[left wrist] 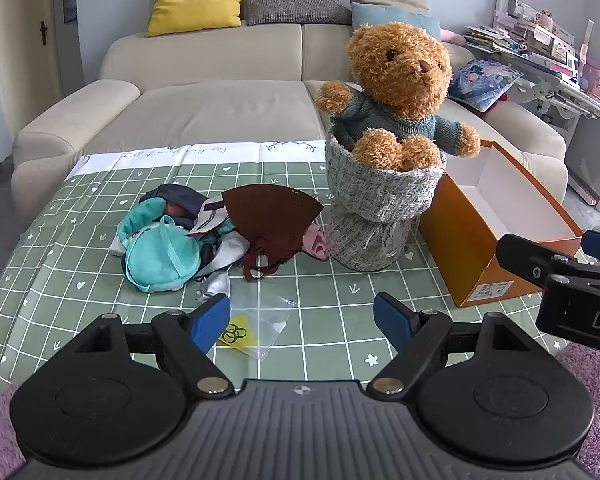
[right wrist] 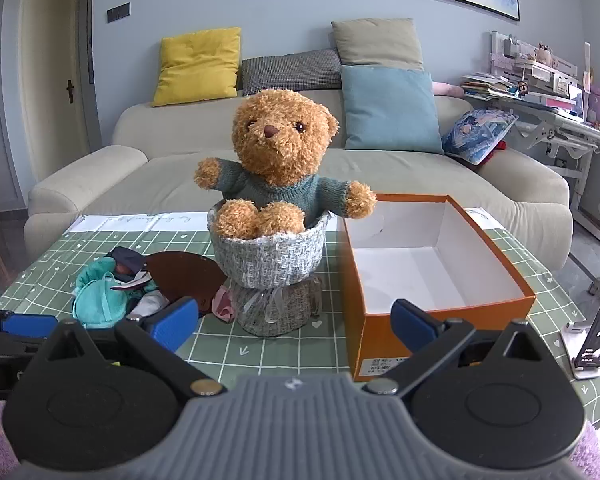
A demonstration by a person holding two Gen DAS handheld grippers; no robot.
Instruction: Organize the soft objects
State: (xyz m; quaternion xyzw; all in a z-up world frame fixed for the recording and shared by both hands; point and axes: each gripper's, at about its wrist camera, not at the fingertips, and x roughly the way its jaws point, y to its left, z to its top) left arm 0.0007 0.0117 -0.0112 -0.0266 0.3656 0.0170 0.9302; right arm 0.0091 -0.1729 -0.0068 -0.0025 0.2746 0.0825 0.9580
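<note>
- Left tool [left wrist: 302,320]: jaws spread wide, nothing between the blue pads; it hovers low over the near edge of the tabletop [left wrist: 340,312], directly above a clear plastic bag [left wrist: 260,322] with a yellow label.
- Right tool [right wrist: 296,322]: jaws equally wide and empty, aimed between the grey woven basket [right wrist: 270,264] and the orange box [right wrist: 440,280].
- Soft pile [left wrist: 188,236]: it lies on the tabletop just left of the basket, with the pink piece at its right edge touching the basket's base. Visible items: a teal plush piece [left wrist: 160,260], a dark brown face mask [left wrist: 272,212] with ear loops, plus white, navy and pink fabric tangled beneath.
- Handling estimate — all items look light, limp and compressible. A pinch is likely to drag neighbours along, since straps and loops overlap.
- Grip points: take the mask at its folded body, not the thin loops; take the teal plush at its bulging middle, where the pads can sink in.
- Teddy bear [right wrist: 278,168]: seated upright in the basket, feet over the rim. It is bulky but soft — the torso or an arm offers the firmest hold.
- Orange box: open, empty, just right of the basket; the likely destination.
</note>
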